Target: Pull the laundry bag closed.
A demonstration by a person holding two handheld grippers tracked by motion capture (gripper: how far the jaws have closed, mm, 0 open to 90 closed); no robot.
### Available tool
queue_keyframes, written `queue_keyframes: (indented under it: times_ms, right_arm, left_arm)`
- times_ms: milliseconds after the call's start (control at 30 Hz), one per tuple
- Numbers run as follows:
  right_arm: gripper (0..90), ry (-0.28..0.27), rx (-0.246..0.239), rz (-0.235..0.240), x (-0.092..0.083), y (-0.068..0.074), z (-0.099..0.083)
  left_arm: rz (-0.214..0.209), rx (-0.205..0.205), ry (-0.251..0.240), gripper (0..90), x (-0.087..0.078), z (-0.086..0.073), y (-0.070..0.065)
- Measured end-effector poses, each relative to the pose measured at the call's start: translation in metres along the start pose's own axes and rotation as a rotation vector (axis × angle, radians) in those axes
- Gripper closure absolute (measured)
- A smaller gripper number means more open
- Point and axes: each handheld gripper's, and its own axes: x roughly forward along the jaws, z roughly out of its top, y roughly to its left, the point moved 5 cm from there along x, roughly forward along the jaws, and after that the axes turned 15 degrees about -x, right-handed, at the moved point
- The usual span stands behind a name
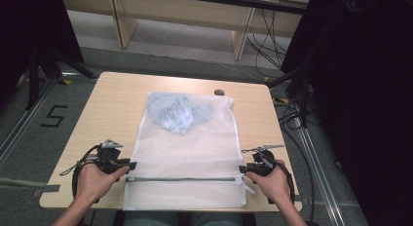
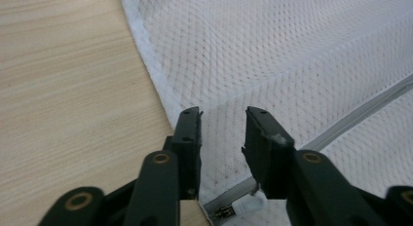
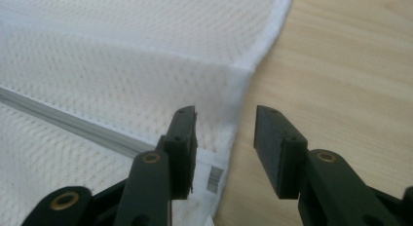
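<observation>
A white mesh laundry bag (image 1: 187,153) lies flat on the wooden table (image 1: 112,104), with a pale blue-grey garment (image 1: 178,114) inside its far end. A grey zipper (image 1: 185,178) crosses the bag near its front edge. My left gripper (image 1: 130,165) sits at the bag's left edge beside the zipper's end, open, over the mesh (image 2: 272,55) with the zipper pull (image 2: 243,206) below it. My right gripper (image 1: 243,170) stands open at the bag's right edge (image 3: 253,55), its jaws over the bag's corner and bare wood. Neither holds anything.
A small dark object (image 1: 219,92) lies on the table just past the bag's far right corner. Black stands and cables (image 1: 292,114) crowd the floor to the right, and a dark tripod (image 1: 44,65) stands at the left. Wooden furniture (image 1: 195,16) is behind.
</observation>
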Motion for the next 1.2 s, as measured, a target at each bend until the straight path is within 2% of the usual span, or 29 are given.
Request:
queue_keyframes:
  times_ms: [33, 67, 100, 133, 167, 200, 233, 267, 333, 367, 433, 467, 533, 567, 600, 633, 667, 733, 867, 900, 933, 967, 1000, 1033, 1067, 1133, 1167, 1200]
  right_arm:
    - [61.4, -0.026, 0.017, -0.016, -0.001, 0.003, 0.003]
    - [61.7, -0.022, 0.033, -0.002, -0.003, 0.006, 0.005]
    - [61.7, -0.022, 0.033, -0.002, -0.003, 0.006, 0.005]
    - [62.3, -0.055, 0.032, -0.002, -0.002, 0.009, 0.007]
    - [63.0, -0.039, 0.02, 0.014, -0.004, 0.013, 0.009]
    - [64.2, -0.071, 0.013, 0.034, -0.001, 0.017, 0.012]
    - [64.9, -0.062, 0.012, 0.04, -0.002, 0.02, 0.014]
    - [67.3, -0.036, -0.016, 0.093, -0.003, 0.027, 0.016]
    - [68.5, -0.04, -0.038, 0.093, -0.002, 0.033, 0.019]
    - [69.0, -0.043, -0.039, 0.121, -0.002, 0.036, 0.02]
    - [69.2, -0.047, -0.044, 0.111, -0.001, 0.039, 0.022]
    - [69.5, -0.079, -0.04, 0.112, 0.002, 0.043, 0.024]
    - [69.7, -0.067, -0.043, 0.129, 0.002, 0.048, 0.025]
    - [69.7, -0.067, -0.043, 0.129, 0.002, 0.048, 0.025]
    - [69.7, -0.074, -0.012, 0.139, 0.003, 0.053, 0.026]
    - [69.6, -0.075, -0.058, 0.133, 0.004, 0.051, 0.027]
    - [69.4, -0.087, -0.054, 0.125, 0.006, 0.053, 0.028]
    - [69.2, -0.077, -0.06, 0.147, 0.006, 0.059, 0.029]
    - [69.8, -0.068, -0.078, 0.148, 0.008, 0.062, 0.03]
    - [70.0, -0.089, -0.065, 0.143, 0.011, 0.064, 0.031]
    - [70.1, -0.063, -0.081, 0.154, 0.008, 0.066, 0.031]
    - [70.2, -0.084, -0.08, 0.15, 0.011, 0.068, 0.033]
    - [70.3, -0.077, -0.091, 0.157, 0.011, 0.071, 0.034]
    - [70.3, -0.082, -0.085, 0.154, 0.012, 0.073, 0.035]
    - [70.3, -0.076, -0.107, 0.171, 0.011, 0.075, 0.035]
    - [70.2, -0.081, -0.109, 0.169, 0.011, 0.077, 0.037]
    - [70.1, -0.108, -0.112, 0.171, 0.014, 0.078, 0.039]
    - [70.1, -0.086, -0.129, 0.174, 0.012, 0.078, 0.039]
  left_arm:
    - [0.0, 0.0, 0.0, 69.8, 0.0, 0.0, 0.0]
    - [0.012, -0.008, 0.011, 71.3, 0.0, 0.0, 0.001]
    - [0.012, -0.008, 0.011, 72.6, 0.0, 0.0, 0.001]
    - [0.015, -0.013, 0.016, 72.6, 0.0, 0.0, 0.002]
    - [0.011, -0.014, 0.025, 73.8, -0.001, -0.001, 0.002]
    - [0.015, -0.018, 0.022, 75.8, 0.0, -0.001, 0.002]
    - [0.014, -0.018, 0.029, 77.1, 0.0, -0.001, 0.003]
    - [0.016, -0.024, 0.036, 80.2, 0.001, -0.001, 0.002]
    - [0.026, -0.026, 0.026, 82.2, 0.002, -0.001, 0.002]
    - [0.024, -0.025, 0.047, 82.9, 0.002, -0.001, 0.002]
    - [0.018, -0.03, 0.057, 83.5, 0.002, -0.002, 0.002]
    - [0.021, -0.036, 0.048, 85.0, 0.003, -0.002, 0.001]
    - [0.047, -0.033, 0.083, 86.8, 0.003, -0.004, 0.003]
    - [0.047, -0.033, 0.083, 87.4, 0.003, -0.004, 0.003]
    - [0.054, -0.011, 0.107, 87.4, 0.001, -0.005, 0.003]
    - [0.06, -0.006, 0.104, 88.1, 0.002, -0.005, 0.003]
    - [0.057, -0.003, 0.113, 88.9, 0.002, -0.006, 0.003]
    - [0.061, -0.004, 0.127, 89.4, 0.002, -0.006, 0.003]
    - [0.066, -0.01, 0.151, 89.4, 0.004, -0.008, 0.002]
    - [0.072, 0.003, 0.167, 89.4, 0.004, -0.009, 0.003]
    - [0.073, -0.009, 0.167, 89.5, 0.005, -0.009, 0.003]
    - [0.075, -0.006, 0.182, 89.5, 0.005, -0.01, 0.004]
    - [0.086, -0.007, 0.187, 89.5, 0.006, -0.011, 0.004]
    - [0.089, -0.015, 0.183, 89.5, 0.008, -0.012, 0.005]
    - [0.094, -0.039, 0.192, 89.5, 0.008, -0.014, 0.003]
    - [0.087, -0.045, 0.186, 89.6, 0.009, -0.014, 0.003]
    - [0.096, -0.046, 0.189, 89.5, 0.008, -0.014, 0.002]
    - [0.098, -0.048, 0.199, 89.6, 0.007, -0.014, 0.001]
